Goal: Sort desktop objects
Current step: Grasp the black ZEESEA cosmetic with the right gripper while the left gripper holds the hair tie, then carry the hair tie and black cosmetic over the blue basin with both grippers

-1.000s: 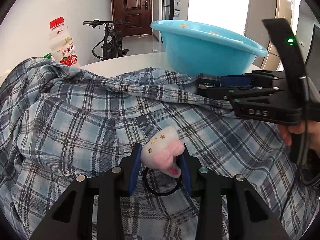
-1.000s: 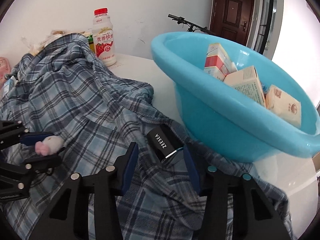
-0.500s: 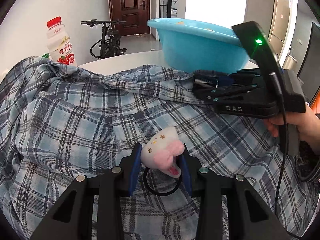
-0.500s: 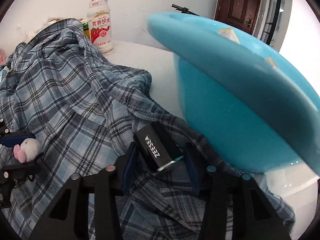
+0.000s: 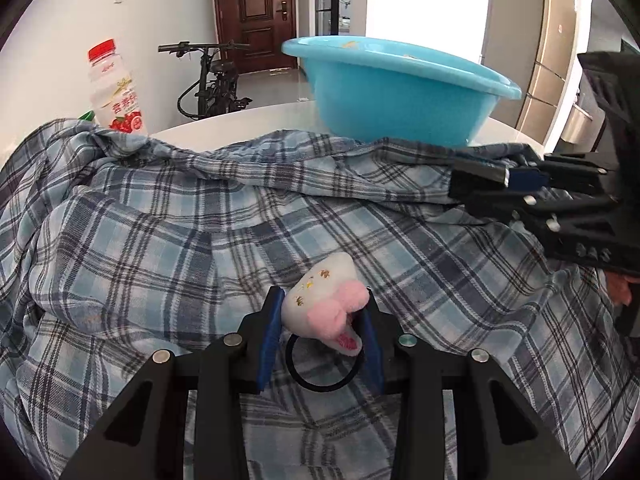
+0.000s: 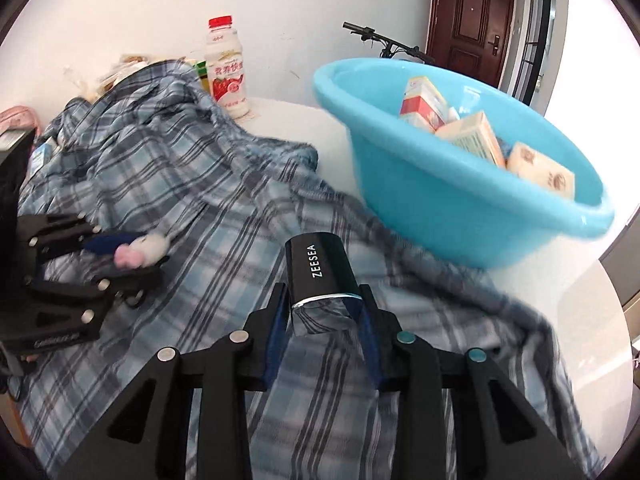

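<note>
My left gripper (image 5: 320, 312) is shut on a white and pink plush hair tie (image 5: 326, 302), its black elastic loop hanging below, held just above the blue plaid shirt (image 5: 168, 240). My right gripper (image 6: 322, 300) is shut on a black box marked ZEESEA (image 6: 318, 270), held above the shirt (image 6: 192, 192). The right gripper also shows at the right of the left wrist view (image 5: 520, 184). The left gripper shows at the left of the right wrist view (image 6: 132, 250). The blue basin (image 6: 460, 208) holds several cartons (image 6: 472, 136).
A red-capped drink bottle (image 6: 228, 72) stands on the white table (image 6: 288, 120) behind the shirt, and shows in the left wrist view (image 5: 116, 92). The basin (image 5: 400, 100) stands at the shirt's far edge. A bicycle (image 5: 212, 80) and a door stand beyond.
My right gripper has lifted the black box off the shirt and risen, so the basin's inside shows again. The left gripper holds the hair tie almost unmoved.
</note>
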Demonstrator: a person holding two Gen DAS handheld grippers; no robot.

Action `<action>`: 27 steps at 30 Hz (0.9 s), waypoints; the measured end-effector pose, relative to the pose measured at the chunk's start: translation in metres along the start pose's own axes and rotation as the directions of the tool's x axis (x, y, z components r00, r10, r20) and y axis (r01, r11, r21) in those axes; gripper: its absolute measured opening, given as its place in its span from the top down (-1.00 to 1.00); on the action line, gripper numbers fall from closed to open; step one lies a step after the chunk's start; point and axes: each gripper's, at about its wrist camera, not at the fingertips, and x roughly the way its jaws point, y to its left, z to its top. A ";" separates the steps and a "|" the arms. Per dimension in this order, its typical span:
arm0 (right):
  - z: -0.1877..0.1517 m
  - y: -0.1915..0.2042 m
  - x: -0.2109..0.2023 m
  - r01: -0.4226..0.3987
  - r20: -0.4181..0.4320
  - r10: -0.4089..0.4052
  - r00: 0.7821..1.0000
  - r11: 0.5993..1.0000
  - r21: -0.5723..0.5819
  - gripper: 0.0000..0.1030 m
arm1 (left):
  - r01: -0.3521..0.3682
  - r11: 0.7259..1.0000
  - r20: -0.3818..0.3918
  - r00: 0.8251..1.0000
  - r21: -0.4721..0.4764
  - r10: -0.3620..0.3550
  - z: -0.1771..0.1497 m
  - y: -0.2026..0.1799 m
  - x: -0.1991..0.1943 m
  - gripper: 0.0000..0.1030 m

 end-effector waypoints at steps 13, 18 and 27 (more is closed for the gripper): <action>-0.015 -0.009 -0.042 0.036 0.028 -0.038 0.999 0.997 0.064 0.41 | -0.008 0.997 0.025 1.000 0.073 0.006 0.025 -0.039 -0.026 0.25; -0.019 -0.014 -0.064 0.059 0.081 -0.064 0.995 0.996 0.061 0.42 | -0.022 0.994 0.066 0.998 0.105 0.015 0.037 -0.060 -0.033 0.25; -0.015 -0.038 -0.092 0.069 0.136 -0.085 0.987 0.991 0.118 0.42 | -0.017 0.991 0.087 0.996 0.130 0.006 0.063 -0.083 -0.033 0.25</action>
